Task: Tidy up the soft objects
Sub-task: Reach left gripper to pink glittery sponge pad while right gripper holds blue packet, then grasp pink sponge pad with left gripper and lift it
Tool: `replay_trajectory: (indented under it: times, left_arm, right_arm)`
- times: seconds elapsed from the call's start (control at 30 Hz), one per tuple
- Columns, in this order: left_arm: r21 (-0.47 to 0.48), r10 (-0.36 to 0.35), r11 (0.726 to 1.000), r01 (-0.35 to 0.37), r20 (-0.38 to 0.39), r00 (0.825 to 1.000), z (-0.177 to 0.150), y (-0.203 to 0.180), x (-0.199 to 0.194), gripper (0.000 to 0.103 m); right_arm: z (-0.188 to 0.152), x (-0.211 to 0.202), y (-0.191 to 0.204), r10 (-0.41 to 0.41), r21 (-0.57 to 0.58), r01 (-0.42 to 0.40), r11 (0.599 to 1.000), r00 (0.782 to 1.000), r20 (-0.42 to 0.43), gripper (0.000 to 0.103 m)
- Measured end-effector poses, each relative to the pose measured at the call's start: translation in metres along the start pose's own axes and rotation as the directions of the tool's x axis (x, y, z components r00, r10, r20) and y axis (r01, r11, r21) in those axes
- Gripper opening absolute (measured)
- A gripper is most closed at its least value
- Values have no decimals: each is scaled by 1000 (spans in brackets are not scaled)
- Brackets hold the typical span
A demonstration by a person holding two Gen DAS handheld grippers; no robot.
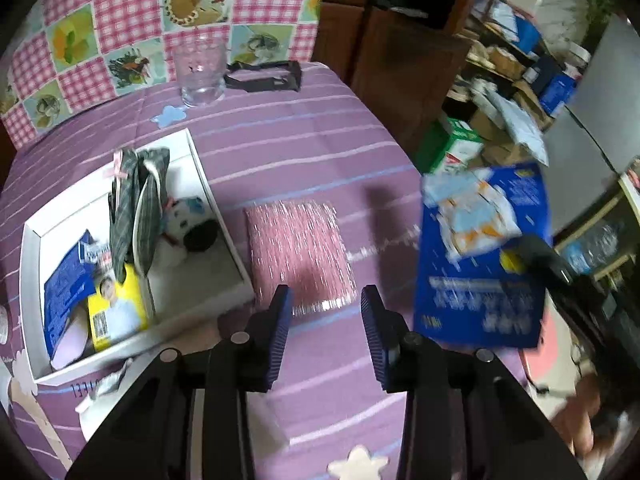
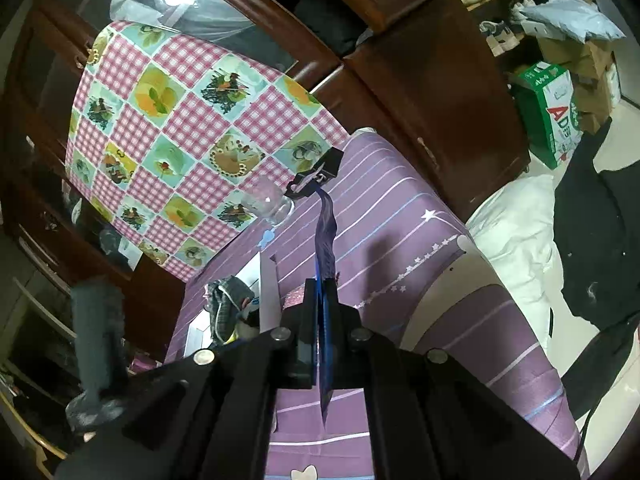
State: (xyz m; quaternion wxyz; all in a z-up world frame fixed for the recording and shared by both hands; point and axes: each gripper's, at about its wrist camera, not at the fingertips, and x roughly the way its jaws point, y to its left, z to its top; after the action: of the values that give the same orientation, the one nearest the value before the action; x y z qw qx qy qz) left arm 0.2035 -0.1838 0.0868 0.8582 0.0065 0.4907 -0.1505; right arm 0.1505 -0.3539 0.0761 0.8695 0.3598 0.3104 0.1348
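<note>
My left gripper [image 1: 325, 300] is open and empty, just above the near edge of a pink sparkly pouch [image 1: 298, 250] lying on the purple striped cloth. A white box [image 1: 216, 208] at the left holds a grey plaid cloth [image 1: 136, 204], a white plush toy [image 1: 188, 222], a blue packet [image 1: 66, 284] and a yellow packet [image 1: 116, 312]. My right gripper [image 2: 320, 292] is shut on a flat blue packet [image 2: 326, 232], seen edge-on; it also shows in the left wrist view [image 1: 484, 256], held in the air at the table's right edge.
A clear glass [image 1: 200, 72] and a black clip-like object [image 1: 266, 76] stand at the table's far end before a pink checked chair cover [image 1: 160, 12]. Brown cabinets [image 1: 384, 60] and cluttered boxes [image 1: 504, 92] are to the right of the table.
</note>
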Motion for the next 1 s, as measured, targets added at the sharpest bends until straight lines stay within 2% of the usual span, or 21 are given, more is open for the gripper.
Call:
replay_trajectory:
  times: [0.23, 0.33, 0.37, 0.4, 0.53, 0.7, 0.8, 0.83, 0.9, 1.0]
  left_arm:
    - [-6, 117, 993, -117, -64, 991, 17, -8, 47, 35]
    - [43, 300, 954, -298, -57, 952, 19, -13, 66, 35]
    - [51, 322, 946, -319, -61, 945, 19, -13, 71, 35]
    - [63, 324, 945, -321, -57, 944, 20, -15, 75, 35]
    - [29, 274, 962, -273, -78, 958, 24, -17, 78, 40]
    - [-19, 222, 974, -225, -107, 969, 24, -12, 82, 60]
    - [-18, 168, 985, -171, -113, 979, 23, -11, 84, 66]
    - [-23, 127, 991, -131, -137, 982, 22, -11, 85, 69]
    - [-64, 13, 998, -27, -217, 976, 17, -10, 92, 84]
    - [-27, 19, 999, -25, -182, 983, 15, -15, 89, 84]
  right_arm:
    - [3, -1, -7, -16, 33, 16, 999, 1000, -6, 3]
    - [4, -2, -11, -23, 51, 23, 998, 1000, -6, 3]
    - [4, -1, -11, -21, 54, 21, 998, 1000, -10, 3]
    - [4, 0, -12, -20, 57, 21, 998, 1000, -13, 3]
    - [3, 2, -11, -40, 46, 41, 998, 999, -18, 3]
    - [4, 3, -13, -57, 46, 58, 997, 998, -18, 3]
    - [4, 3, -14, -65, 47, 65, 997, 998, -18, 3]
    - [5, 3, -14, -65, 47, 66, 997, 998, -18, 3]
    - [5, 3, -15, -69, 46, 70, 997, 997, -18, 3]
    - [6, 1, -15, -74, 42, 74, 996, 997, -11, 3]
